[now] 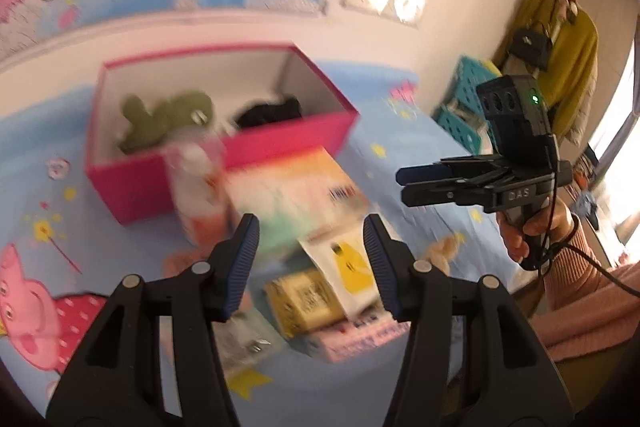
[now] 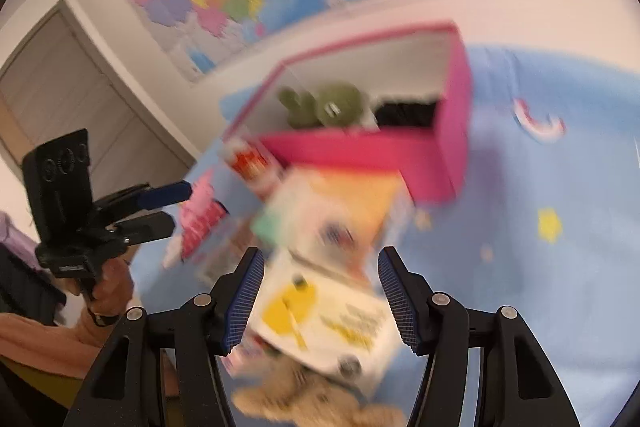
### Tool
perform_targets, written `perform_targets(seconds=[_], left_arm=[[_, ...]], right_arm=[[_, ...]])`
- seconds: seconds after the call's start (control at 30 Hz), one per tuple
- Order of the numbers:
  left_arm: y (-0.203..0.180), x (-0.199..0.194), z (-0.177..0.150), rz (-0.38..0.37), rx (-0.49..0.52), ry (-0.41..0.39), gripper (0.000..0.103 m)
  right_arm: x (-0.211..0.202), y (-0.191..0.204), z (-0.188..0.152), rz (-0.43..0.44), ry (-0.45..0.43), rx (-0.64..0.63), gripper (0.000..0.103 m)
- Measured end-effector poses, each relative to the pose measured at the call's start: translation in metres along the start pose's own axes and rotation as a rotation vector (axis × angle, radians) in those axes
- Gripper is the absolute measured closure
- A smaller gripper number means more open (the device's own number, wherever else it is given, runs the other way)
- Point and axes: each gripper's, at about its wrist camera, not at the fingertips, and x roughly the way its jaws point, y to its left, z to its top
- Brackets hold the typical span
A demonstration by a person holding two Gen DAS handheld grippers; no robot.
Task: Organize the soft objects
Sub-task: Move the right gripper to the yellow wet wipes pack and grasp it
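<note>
In front of the pink box [image 1: 224,163], on the blue cartoon-print bedspread [image 1: 408,147], lies a loose heap of packets and cartons, blurred in both views. The box already holds a green plush toy [image 1: 164,119] and a black soft item [image 1: 272,111], so the sorting step is judged partly done. A tan plush toy [image 2: 304,403] lies on the near side of the heap from the box, partly under a white and yellow packet [image 2: 320,323]. The left gripper [image 1: 312,251] hangs over the heap with its jaws part open and nothing between the pads. The right gripper [image 2: 320,299] is likewise part open and empty, framing the white and yellow packet without touching it. The step in hand appears to be an approach. The next move calls for lowering one gripper past the packet onto the tan plush toy, closing on it, then carrying it into the pink box.
</note>
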Motion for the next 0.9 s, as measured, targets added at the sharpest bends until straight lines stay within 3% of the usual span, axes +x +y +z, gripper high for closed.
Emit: perform_targets(seconds=[0.3,0.57,0.7,0.8,0.9], left_arm=[[-0.017,0.048,-0.025,-0.044,-0.008,0.175,0.047],[-0.018,0.065,-0.033,-0.052,-0.029,0.262,0.047],[-0.022,0.071,-0.035,-0.070,-0.023,0.282,0.047],[-0.026,0.076,-0.033,-0.091,-0.025,0.298,0.061],[-0.029,0.080,-0.030,-0.066,-0.015,0.304,0.067]], right_arm=[[0.012,-0.033,-0.041,-0.032,0.058,0.118,0.042],[0.025,-0.033,-0.051,-0.021,0.073,0.115,0.043],[0.026,-0.035,-0.055,0.040,0.069,0.136,0.043],[0.025,-0.035,-0.057,0.067,0.063,0.144,0.044],[0.024,-0.039,-0.059,0.079,0.047,0.167,0.055]])
